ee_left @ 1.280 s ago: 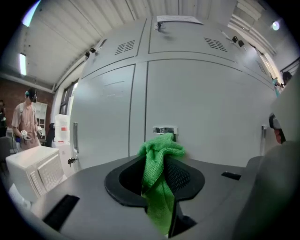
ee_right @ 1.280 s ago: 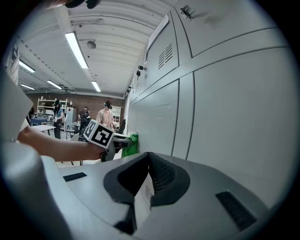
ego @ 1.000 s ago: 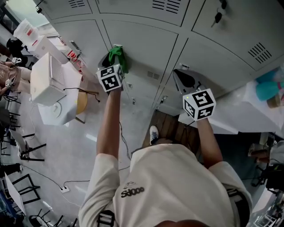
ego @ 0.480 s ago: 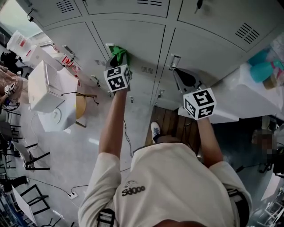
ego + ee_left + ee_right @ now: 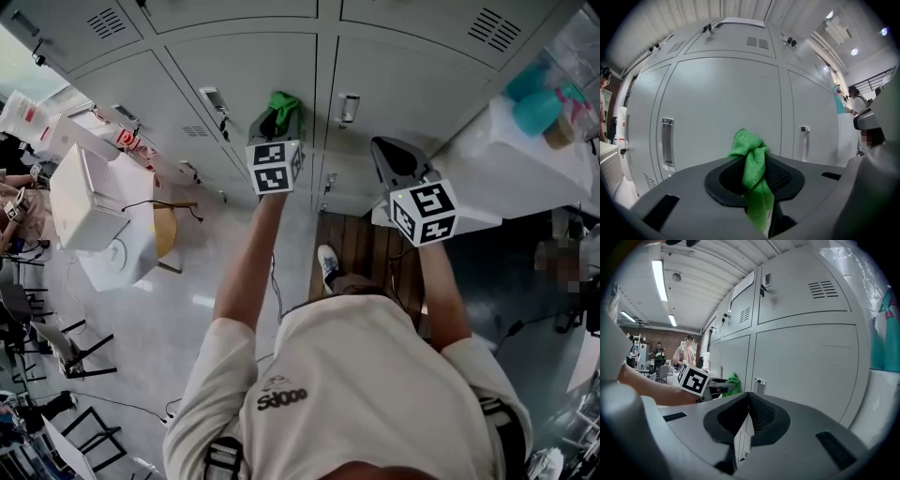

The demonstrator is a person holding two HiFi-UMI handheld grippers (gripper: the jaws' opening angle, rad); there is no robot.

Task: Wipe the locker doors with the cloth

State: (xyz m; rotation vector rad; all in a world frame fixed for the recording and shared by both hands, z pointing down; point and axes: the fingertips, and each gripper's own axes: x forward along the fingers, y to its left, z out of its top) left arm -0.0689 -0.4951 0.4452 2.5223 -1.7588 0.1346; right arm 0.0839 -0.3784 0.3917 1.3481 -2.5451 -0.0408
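The soft, light cloth, probably limp, sits bunched in the left gripper's pinch at the door, 12 o'clock, while the right gripper at 3 o'clock is pressed together, empty.

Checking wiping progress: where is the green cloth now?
Head view: the green cloth sits pinched in the left gripper at a locker door, between two door handles.

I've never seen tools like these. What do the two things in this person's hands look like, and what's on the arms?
The left gripper and right gripper are grey shells with black, mesh-textured fingers. Each carries a white cube printed with black square markers. The person wears a pale short-sleeved T-shirt with a small dark logo.
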